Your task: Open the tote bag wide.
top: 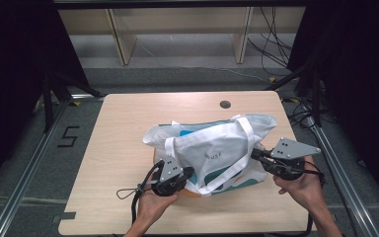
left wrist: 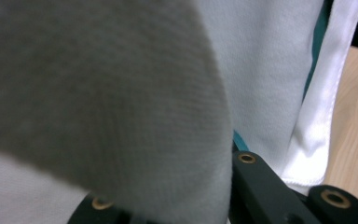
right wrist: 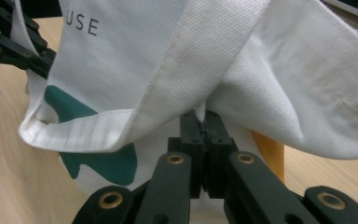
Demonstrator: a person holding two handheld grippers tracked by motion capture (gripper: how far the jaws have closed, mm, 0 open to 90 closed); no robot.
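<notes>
One white tote bag (top: 212, 148), long axis left-right

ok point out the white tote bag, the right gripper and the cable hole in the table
white tote bag (top: 212, 148), high view, printed front panel
right gripper (right wrist: 204, 122), right gripper view, shut jaw tips pinching the bag's cloth
cable hole (top: 225, 104), high view, its dark centre

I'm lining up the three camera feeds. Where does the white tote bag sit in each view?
High view: white tote bag lies at the table's centre, between the left gripper and the right gripper.
Left gripper view: its cloth covers most of the frame.
Right gripper view: it drapes across the top.
Shared landmark: the teal print.
</notes>
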